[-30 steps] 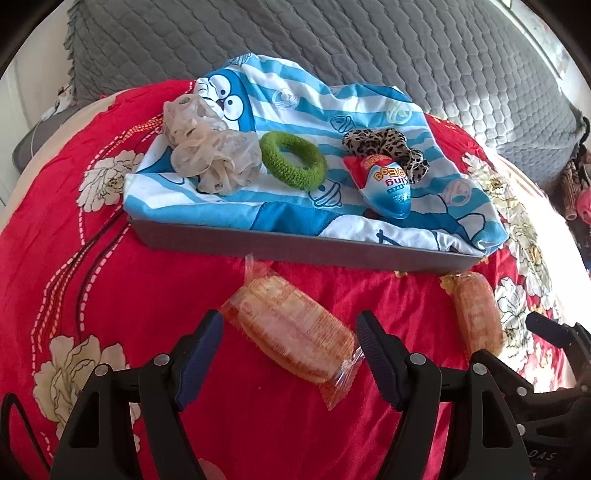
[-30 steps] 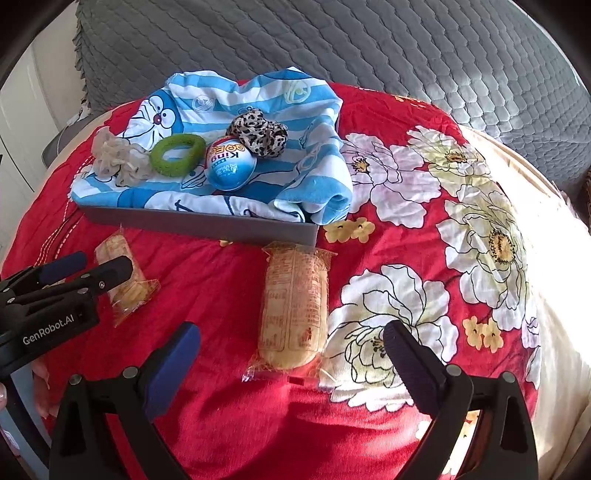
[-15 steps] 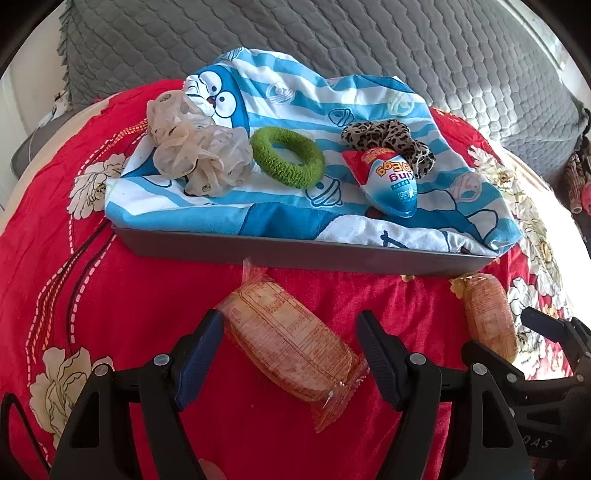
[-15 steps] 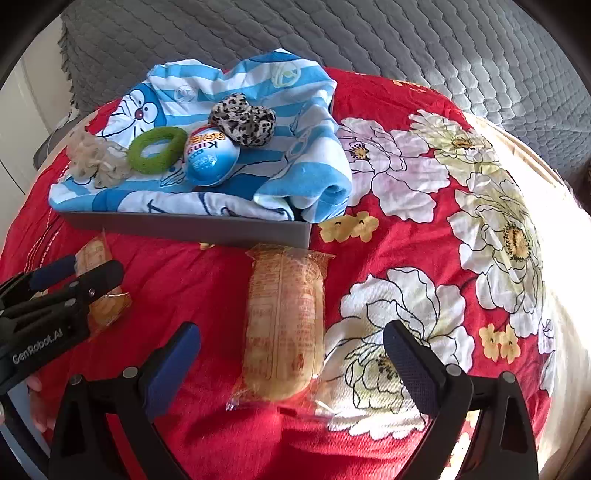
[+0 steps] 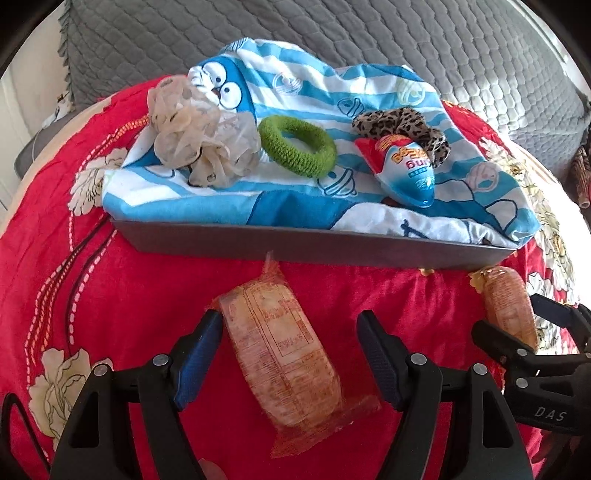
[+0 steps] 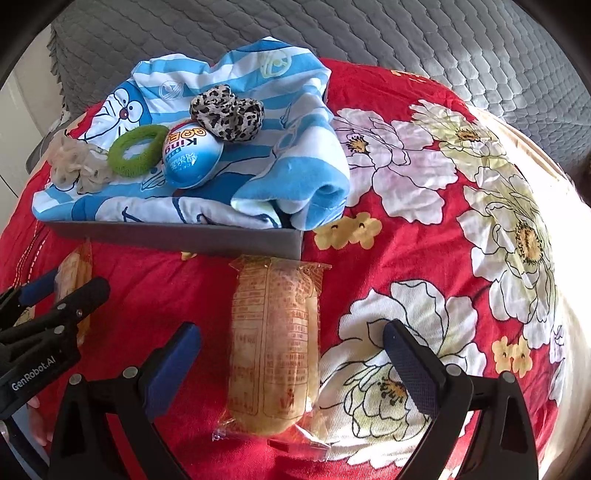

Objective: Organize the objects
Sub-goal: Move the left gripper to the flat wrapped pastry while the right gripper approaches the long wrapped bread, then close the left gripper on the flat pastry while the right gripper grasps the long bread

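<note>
Two wrapped bread snacks lie on the red flowered cloth in front of a grey tray (image 5: 295, 245). My left gripper (image 5: 290, 354) is open, its fingers on either side of the left snack (image 5: 280, 354). My right gripper (image 6: 291, 354) is open, straddling the right snack (image 6: 275, 343). The right snack also shows in the left wrist view (image 5: 508, 306), and the left snack in the right wrist view (image 6: 75, 273). The tray (image 6: 177, 234) holds a blue striped cloth (image 5: 295, 199) with a beige scrunchie (image 5: 199, 133), a green hair ring (image 5: 297, 146), a leopard scrunchie (image 5: 402, 125) and a blue egg-shaped toy (image 5: 406, 170).
A grey quilted cushion (image 5: 332, 33) rises behind the tray. The red cloth with white flowers (image 6: 443, 184) spreads to the right of the tray. Its beige edge (image 6: 569, 229) curves down at the far right.
Both grippers have moved forward and down over the snacks. Each snack now lies further in between the open fingers. The tray looks closer.
</note>
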The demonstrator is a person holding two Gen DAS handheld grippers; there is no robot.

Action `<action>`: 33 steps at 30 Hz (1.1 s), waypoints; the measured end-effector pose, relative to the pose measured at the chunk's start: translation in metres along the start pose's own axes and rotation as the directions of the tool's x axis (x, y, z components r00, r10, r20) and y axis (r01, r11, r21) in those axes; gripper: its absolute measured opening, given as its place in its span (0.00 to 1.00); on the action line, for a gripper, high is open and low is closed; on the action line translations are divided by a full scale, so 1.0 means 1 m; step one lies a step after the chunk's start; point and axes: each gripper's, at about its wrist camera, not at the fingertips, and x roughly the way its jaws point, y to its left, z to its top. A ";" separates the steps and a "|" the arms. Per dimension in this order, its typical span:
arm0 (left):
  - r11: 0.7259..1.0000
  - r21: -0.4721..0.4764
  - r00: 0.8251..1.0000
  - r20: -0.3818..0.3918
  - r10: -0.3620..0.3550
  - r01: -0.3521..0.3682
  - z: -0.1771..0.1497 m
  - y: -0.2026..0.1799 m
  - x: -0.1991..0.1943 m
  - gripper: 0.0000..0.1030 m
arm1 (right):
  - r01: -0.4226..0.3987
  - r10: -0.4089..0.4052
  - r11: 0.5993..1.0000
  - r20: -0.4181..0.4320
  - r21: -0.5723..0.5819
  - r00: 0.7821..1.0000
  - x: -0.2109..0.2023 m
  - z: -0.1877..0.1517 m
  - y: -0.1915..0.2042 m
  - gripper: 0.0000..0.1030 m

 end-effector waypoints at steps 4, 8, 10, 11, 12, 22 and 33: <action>1.000 0.003 1.000 -0.003 0.003 -0.003 -0.003 0.002 0.005 0.74 | 0.001 -0.001 1.000 -0.001 0.001 1.000 0.002 0.001 0.000 0.96; 1.000 -0.013 1.000 -0.006 -0.009 0.009 -0.003 0.004 0.008 0.74 | 0.008 -0.008 1.000 -0.004 -0.002 1.000 0.004 0.001 0.001 0.92; 1.000 -0.013 1.000 -0.002 -0.012 0.012 -0.003 0.005 0.009 0.74 | 0.014 -0.014 1.000 0.001 -0.003 1.000 0.003 0.001 0.001 0.87; 1.000 -0.012 1.000 -0.003 -0.013 0.013 -0.003 0.005 0.009 0.74 | 0.015 -0.015 1.000 0.004 -0.004 1.000 0.003 0.001 0.001 0.83; 1.000 -0.013 1.000 0.000 -0.017 0.017 -0.003 0.005 0.009 0.74 | 0.017 -0.017 1.000 0.007 -0.001 1.000 0.002 0.001 0.000 0.79; 1.000 0.006 1.000 0.002 -0.027 0.027 -0.003 0.010 0.006 0.57 | 0.018 -0.018 1.000 0.013 -0.019 1.000 -0.004 0.004 -0.001 0.50; 0.997 0.047 0.999 -0.008 -0.052 0.053 -0.006 0.010 0.001 0.40 | 0.003 -0.002 1.000 0.006 -0.022 1.000 -0.006 0.003 0.001 0.41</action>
